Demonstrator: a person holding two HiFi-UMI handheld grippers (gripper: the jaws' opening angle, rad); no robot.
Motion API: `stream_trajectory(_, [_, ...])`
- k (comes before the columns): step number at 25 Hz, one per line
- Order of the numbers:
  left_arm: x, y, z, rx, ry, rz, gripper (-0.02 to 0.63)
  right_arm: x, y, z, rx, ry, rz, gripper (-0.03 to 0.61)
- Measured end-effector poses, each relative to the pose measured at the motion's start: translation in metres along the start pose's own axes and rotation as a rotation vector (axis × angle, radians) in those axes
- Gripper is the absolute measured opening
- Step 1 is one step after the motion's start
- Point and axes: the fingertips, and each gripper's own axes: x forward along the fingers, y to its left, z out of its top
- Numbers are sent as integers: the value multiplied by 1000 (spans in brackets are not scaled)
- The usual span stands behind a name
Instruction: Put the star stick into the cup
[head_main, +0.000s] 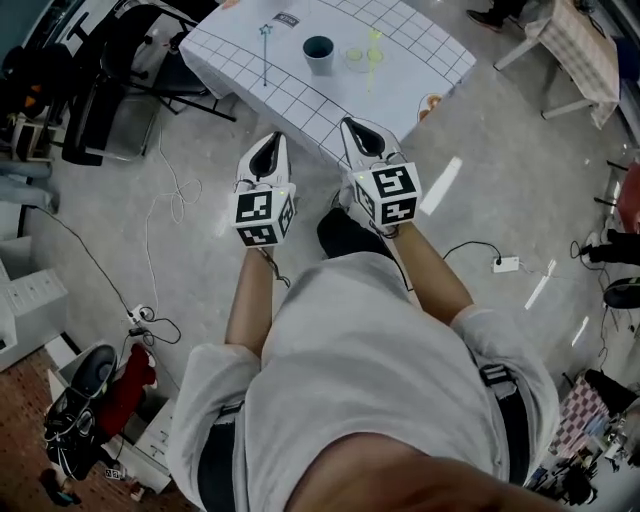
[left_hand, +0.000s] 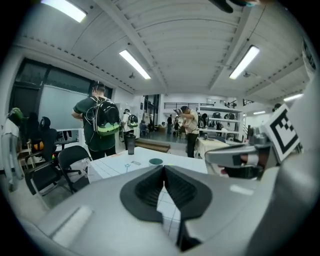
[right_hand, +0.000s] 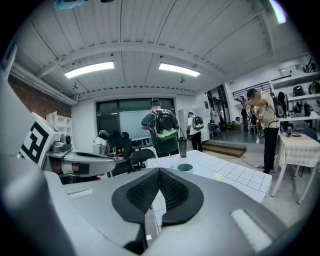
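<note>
A white gridded table (head_main: 410, 40) stands ahead of me. On it lie a blue star stick (head_main: 265, 50), a dark teal cup (head_main: 319, 52) and a yellow-green star stick (head_main: 373, 52). My left gripper (head_main: 270, 142) and right gripper (head_main: 355, 125) hover side by side over the floor, short of the table's near edge, both shut and empty. In the left gripper view the closed gripper (left_hand: 164, 169) points toward the cup (left_hand: 156, 161) and the blue stick (left_hand: 127, 164). In the right gripper view the closed gripper (right_hand: 159, 172) faces the cup (right_hand: 184, 168).
Black chairs (head_main: 110, 75) crowd the table's left side. Cables (head_main: 165, 200) trail over the floor, and a power strip (head_main: 506, 264) lies to the right. A second table (head_main: 570, 45) is at the far right. People with backpacks (left_hand: 100, 125) stand beyond the table, by a dark bottle (left_hand: 130, 144).
</note>
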Motion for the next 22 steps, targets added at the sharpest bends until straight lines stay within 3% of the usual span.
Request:
stream_trajectory(3, [46,21,3,27,66,-16,3,36,-23,6,42,9,1,-2])
stream_trajectory(7, [98,48,1,-4,170,2,3,73,-56,0,93,59,-21,-2])
stream_trajectory(14, [154,80,-7,-27,265,18,3,101,-119,-23,161,168,-103,-2])
stream_trajectory(22, [218,121,-26,-32,407,-34,3,124,-149,-38,200,259,-197,-3])
